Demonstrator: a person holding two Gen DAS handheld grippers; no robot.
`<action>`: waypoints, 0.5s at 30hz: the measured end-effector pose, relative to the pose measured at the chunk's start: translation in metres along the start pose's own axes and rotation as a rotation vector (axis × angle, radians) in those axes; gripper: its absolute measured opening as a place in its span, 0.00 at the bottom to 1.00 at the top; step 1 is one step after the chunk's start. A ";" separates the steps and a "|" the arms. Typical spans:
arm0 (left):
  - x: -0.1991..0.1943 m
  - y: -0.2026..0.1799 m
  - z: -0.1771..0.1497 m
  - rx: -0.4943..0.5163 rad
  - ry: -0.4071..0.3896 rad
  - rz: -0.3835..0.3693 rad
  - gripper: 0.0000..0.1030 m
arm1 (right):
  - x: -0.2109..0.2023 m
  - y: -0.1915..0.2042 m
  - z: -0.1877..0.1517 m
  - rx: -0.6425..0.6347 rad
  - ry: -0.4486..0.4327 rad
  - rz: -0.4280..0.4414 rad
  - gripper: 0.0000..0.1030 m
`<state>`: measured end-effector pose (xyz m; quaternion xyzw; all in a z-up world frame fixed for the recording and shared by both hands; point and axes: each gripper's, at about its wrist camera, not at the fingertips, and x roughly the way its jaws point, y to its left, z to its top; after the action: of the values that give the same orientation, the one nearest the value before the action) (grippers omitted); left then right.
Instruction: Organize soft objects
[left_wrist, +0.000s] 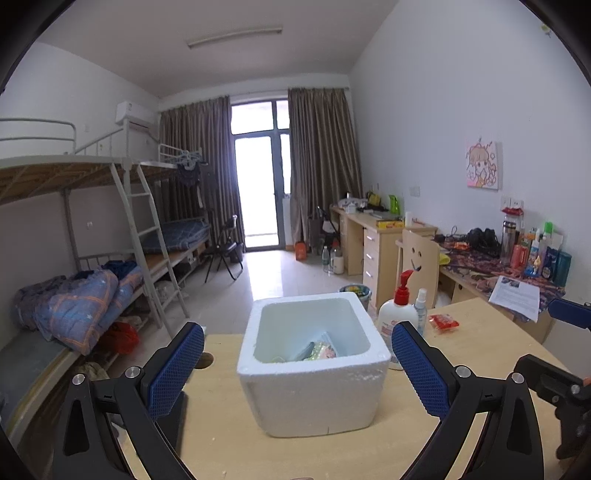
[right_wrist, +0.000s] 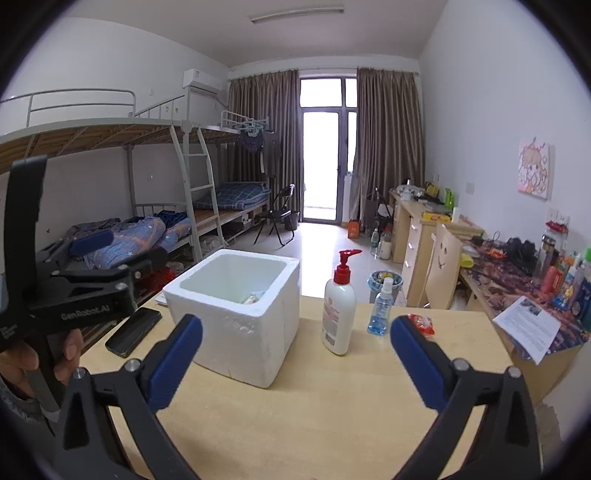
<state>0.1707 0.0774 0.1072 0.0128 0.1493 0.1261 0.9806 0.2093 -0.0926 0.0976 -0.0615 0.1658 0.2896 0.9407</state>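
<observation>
A white foam box (left_wrist: 314, 391) stands on the wooden table (left_wrist: 229, 450), open at the top, with a few soft packets (left_wrist: 317, 349) lying inside. My left gripper (left_wrist: 299, 369) is open and empty, its blue pads on either side of the box front. My right gripper (right_wrist: 295, 358) is open and empty, to the right of the box (right_wrist: 240, 332). A small red packet (right_wrist: 421, 323) lies on the table beyond the right finger; it also shows in the left wrist view (left_wrist: 443, 321).
A lotion pump bottle (right_wrist: 338, 317) and a blue spray bottle (right_wrist: 380, 310) stand right of the box. A black phone (right_wrist: 133, 330) lies left of it. Bunk beds line the left wall; a cluttered desk (right_wrist: 517, 291) lines the right.
</observation>
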 end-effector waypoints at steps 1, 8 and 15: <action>-0.007 -0.001 -0.002 -0.003 -0.008 0.000 0.99 | -0.003 0.001 0.000 -0.007 -0.004 -0.005 1.00; -0.037 -0.004 -0.015 0.002 -0.023 -0.011 0.99 | -0.030 0.008 -0.010 -0.026 -0.040 -0.002 1.00; -0.067 -0.003 -0.034 -0.007 -0.036 -0.012 0.99 | -0.051 0.014 -0.025 -0.011 -0.061 -0.001 1.00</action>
<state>0.0995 0.0568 0.0936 0.0105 0.1310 0.1203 0.9840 0.1548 -0.1135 0.0921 -0.0578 0.1351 0.2917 0.9452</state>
